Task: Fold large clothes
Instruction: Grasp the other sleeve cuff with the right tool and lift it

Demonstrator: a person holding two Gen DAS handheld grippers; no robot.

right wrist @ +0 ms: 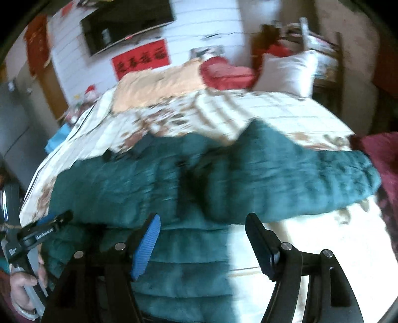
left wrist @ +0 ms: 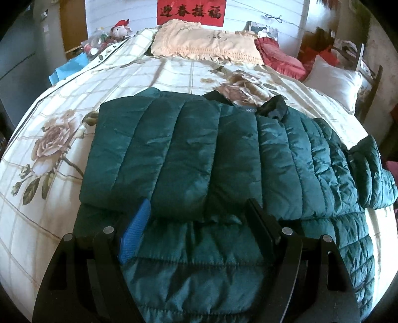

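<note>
Left wrist view: we look down along the left tongs [left wrist: 199, 221] at a dark green quilted jacket [left wrist: 223, 159] spread across a bed [left wrist: 49, 119].
Jacket: it lies flat on the flowered cover, one side folded over the body toward 10 o'clock, a sleeve [left wrist: 373, 174] trailing off at 3 o'clock, its dark collar [left wrist: 273, 109] at 12 o'clock.
Left tongs: we see them spread wide above the near hem, nothing between the blue pad [left wrist: 135, 233] and the black pad [left wrist: 261, 223].
Right wrist view: blurred; the right tongs [right wrist: 201, 246] stand wide over the jacket's near edge, and we see no cloth pinched between them.
Other tool: at 8 o'clock in the right view a hand [right wrist: 22, 283] holds the left tongs' handle beside the jacket.
Bed head: at 12 o'clock a peach pillow [left wrist: 206, 42], a red pillow [left wrist: 281, 57] just beside it, and a white pillow [left wrist: 335, 82] at 2 o'clock.
Wall: a red banner [left wrist: 191, 11] hangs above the pillows.
</note>
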